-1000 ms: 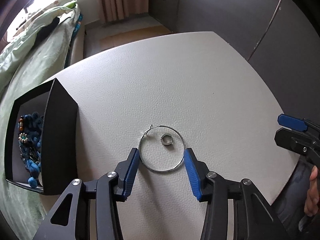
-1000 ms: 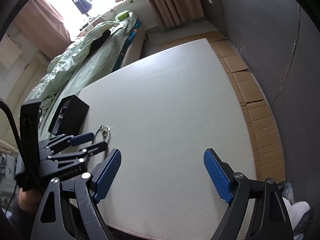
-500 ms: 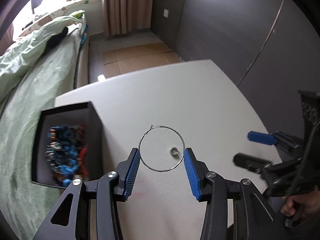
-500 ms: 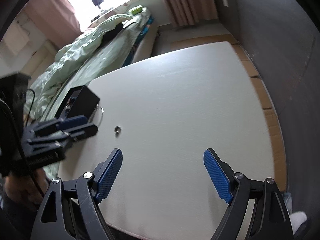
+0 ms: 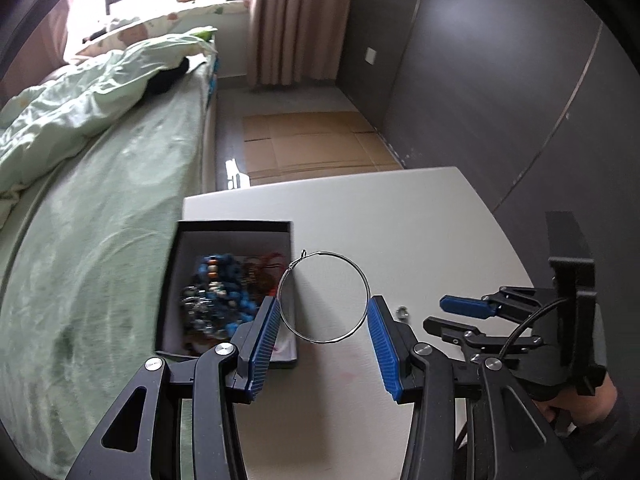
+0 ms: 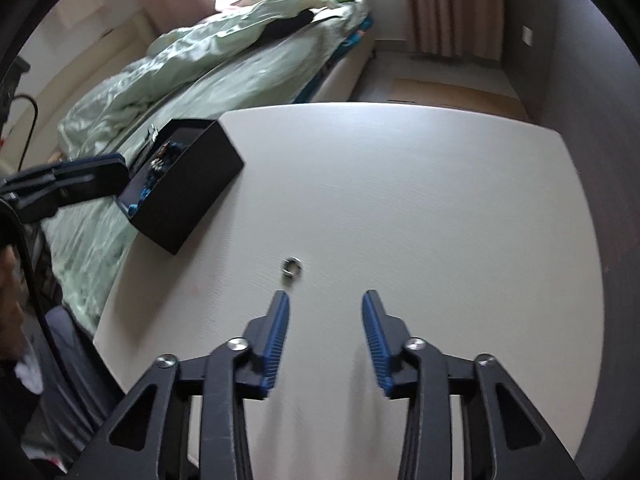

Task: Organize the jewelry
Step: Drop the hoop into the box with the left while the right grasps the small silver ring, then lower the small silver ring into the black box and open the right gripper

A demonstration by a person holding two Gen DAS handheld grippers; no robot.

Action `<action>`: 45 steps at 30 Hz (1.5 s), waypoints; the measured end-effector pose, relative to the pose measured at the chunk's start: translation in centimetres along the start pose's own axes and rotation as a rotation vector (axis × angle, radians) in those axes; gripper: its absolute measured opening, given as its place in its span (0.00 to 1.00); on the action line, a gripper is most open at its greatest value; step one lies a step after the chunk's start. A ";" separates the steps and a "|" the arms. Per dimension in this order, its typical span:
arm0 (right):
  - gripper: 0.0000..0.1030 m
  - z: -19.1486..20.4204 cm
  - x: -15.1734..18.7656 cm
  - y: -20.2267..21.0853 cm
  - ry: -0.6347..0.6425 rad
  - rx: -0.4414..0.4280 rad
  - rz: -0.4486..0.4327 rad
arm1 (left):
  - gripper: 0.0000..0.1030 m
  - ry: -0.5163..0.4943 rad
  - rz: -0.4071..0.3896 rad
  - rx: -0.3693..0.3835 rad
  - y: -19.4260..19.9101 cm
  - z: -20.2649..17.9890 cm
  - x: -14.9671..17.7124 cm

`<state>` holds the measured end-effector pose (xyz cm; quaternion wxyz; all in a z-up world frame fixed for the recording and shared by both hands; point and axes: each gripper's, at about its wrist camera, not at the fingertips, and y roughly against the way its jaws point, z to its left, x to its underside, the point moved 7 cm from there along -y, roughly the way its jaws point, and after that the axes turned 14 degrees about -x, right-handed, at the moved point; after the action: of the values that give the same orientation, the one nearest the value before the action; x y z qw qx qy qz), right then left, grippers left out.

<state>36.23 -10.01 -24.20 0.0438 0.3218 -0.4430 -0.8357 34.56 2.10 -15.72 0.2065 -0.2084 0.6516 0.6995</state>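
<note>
The hoop (image 5: 323, 297) is a thin silver wire circle, large and plain, with a small hooked clasp at its upper left. It is clamped by its two sides between the blue ribbed pads of the left hand-held gripper (image 5: 322, 330), held in the air above the worktop (image 5: 400, 220), with its left edge over the near right corner of the box (image 5: 234, 227). The box is black outside and pale inside, open at the top, and sits at the worktop's left edge beside the bed (image 5: 100, 208). In it lies a tangled heap of beads (image 5: 218, 296), mostly blue, with some silver and red strands; blur hides the finer detail. A small silver ring (image 6: 292, 267), chunky and rounded, lies flat on the bare white worktop, well apart from the box and just ahead of the right hand-held gripper (image 6: 324, 322). That gripper's jaws are closing, with nothing between them; the ring sits beyond the left fingertip, untouched. In the left wrist view the ring (image 5: 401, 312) shows just right of the left gripper's right pad, with the right hand-held gripper (image 5: 460, 316) close beside it and a hand (image 5: 580, 400) behind. The bed carries a pale green quilt.
</note>
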 end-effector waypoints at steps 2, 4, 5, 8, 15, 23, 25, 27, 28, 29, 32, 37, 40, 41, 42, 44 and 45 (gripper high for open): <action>0.31 0.5 -0.3 -0.6 0.038 -0.003 0.015 | 0.46 0.014 0.002 -0.005 0.0 0.7 0.1; 0.30 0.8 -0.5 -1.1 0.063 -0.009 0.032 | 0.46 0.024 0.002 -0.011 0.1 1.2 0.2; 0.29 1.0 -0.6 -1.4 0.073 -0.011 0.042 | 0.46 0.030 0.002 -0.014 0.1 1.5 0.2; 0.28 1.4 -0.7 -2.2 0.093 -0.015 0.062 | 0.46 0.048 0.000 -0.018 0.3 2.5 0.4; 0.24 1.8 -1.0 -3.3 0.131 0.022 0.099 | 0.46 0.084 0.000 -0.026 0.5 4.2 0.8; 0.14 1.7 -1.3 -3.3 0.146 0.075 0.124 | 0.46 0.103 -0.002 -0.016 0.4 5.0 0.6; 0.13 1.6 -1.5 -3.1 0.139 0.082 0.123 | 0.46 0.104 0.001 -0.003 0.1 5.1 0.2; 0.13 2.0 -1.9 -2.8 0.127 0.067 0.109 | 0.46 0.103 0.007 0.009 -0.3 5.1 -0.3; 0.13 2.1 -2.2 -2.4 0.122 0.060 0.099 | 0.46 0.105 0.014 0.015 -0.6 5.0 -0.6; 0.13 2.4 -2.5 -1.9 0.119 0.058 0.087 | 0.46 0.107 0.020 0.017 -0.9 5.1 -0.9; 0.13 3.0 -3.6 -0.6 0.107 0.043 0.052 | 0.46 0.119 0.034 0.011 -1.7 5.2 -1.7; 0.13 4.0 -5.2 1.1 0.074 0.004 0.000 | 0.57 0.139 0.062 0.054 -2.3 5.3 -2.3; 0.13 5.0 -6.2 1.5 0.060 -0.034 -0.028 | 0.59 0.167 0.055 0.055 -2.0 6.2 -2.0; 0.13 5.3 -6.6 1.4 0.058 -0.043 -0.032 | 0.59 0.173 0.056 0.057 -2.0 6.4 -1.9; 0.13 5.8 -6.8 1.4 0.056 -0.058 -0.039 | 0.59 0.183 0.058 0.058 -1.9 7.0 -1.6; 0.13 6.8 -7.5 1.1 0.054 -0.086 -0.049 | 0.59 0.192 0.060 0.054 -1.7 7.7 -1.3; 0.13 7.2 -7.7 1.0 0.053 -0.096 -0.052 | 0.59 0.198 0.060 0.048 -1.5 8.3 -1.0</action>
<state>37.97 -2.74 -16.73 0.0491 0.3527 -0.3924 -0.8480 36.08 10.42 -15.89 0.1248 -0.2520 0.6912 0.6657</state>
